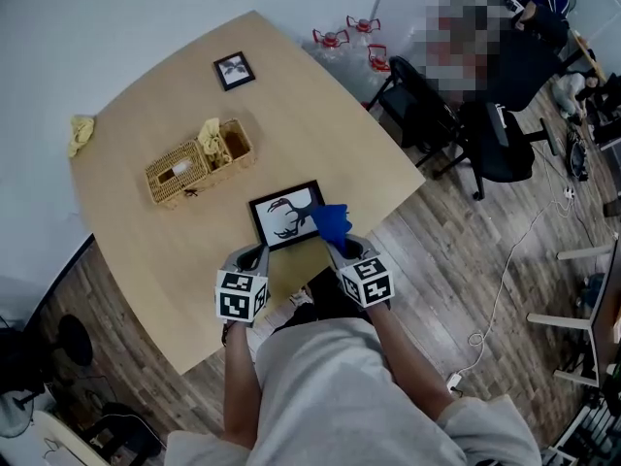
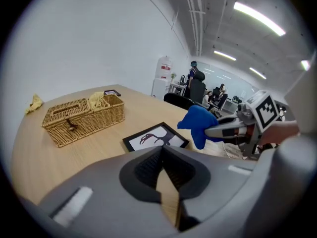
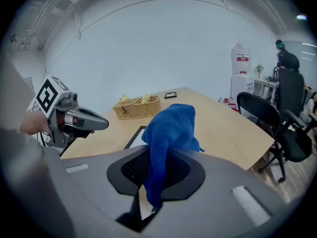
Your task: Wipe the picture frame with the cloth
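A black picture frame (image 1: 284,217) with an antler print lies flat near the table's front edge; it also shows in the left gripper view (image 2: 156,137) and, partly hidden, in the right gripper view (image 3: 133,138). My right gripper (image 1: 337,245) is shut on a blue cloth (image 1: 330,223), which hangs bunched over the frame's right end (image 3: 168,128). The cloth (image 2: 198,125) looks held a little above the print. My left gripper (image 1: 256,256) sits at the frame's near left corner, jaws closed together with nothing between them.
A wicker basket (image 1: 199,161) with yellow cloths stands behind the frame. A small second frame (image 1: 234,70) lies at the far side and a yellow rag (image 1: 81,132) at the left edge. Office chairs (image 1: 505,144) stand right of the table (image 1: 320,124).
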{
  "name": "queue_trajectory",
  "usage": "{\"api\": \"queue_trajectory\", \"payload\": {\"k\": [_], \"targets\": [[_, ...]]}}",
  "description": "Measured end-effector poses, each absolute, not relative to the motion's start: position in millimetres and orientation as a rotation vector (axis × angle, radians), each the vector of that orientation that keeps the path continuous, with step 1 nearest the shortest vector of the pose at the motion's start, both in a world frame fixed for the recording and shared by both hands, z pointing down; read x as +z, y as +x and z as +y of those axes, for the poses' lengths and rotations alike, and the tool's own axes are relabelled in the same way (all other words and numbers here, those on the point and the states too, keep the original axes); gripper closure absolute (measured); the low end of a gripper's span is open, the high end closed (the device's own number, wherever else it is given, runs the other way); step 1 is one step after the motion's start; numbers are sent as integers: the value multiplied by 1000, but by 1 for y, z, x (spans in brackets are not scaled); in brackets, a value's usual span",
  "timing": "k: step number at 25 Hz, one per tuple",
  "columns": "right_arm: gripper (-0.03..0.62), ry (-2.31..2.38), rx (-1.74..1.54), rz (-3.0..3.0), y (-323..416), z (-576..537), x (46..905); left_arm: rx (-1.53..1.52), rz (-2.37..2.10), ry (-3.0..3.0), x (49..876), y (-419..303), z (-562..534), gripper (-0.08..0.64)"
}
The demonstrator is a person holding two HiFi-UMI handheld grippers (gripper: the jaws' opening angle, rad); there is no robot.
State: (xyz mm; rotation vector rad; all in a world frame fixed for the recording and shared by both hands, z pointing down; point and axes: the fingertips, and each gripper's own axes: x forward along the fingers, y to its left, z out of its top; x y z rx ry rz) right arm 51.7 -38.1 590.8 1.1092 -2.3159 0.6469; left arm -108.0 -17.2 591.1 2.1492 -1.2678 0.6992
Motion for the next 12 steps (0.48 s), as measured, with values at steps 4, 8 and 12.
{"api": "queue_trajectory", "payload": {"k": [4, 8, 12], "targets": [[545, 1115, 636, -2331, 50, -31, 588, 675, -1313, 2118, 592, -113, -13, 508], [545, 1106, 618, -2334, 48, -26, 589, 664, -1325, 2105, 594, -115, -13, 508], [545, 1096, 610, -2335, 45, -25, 590, 648, -1326, 2104, 593, -115, -14, 508]]}}
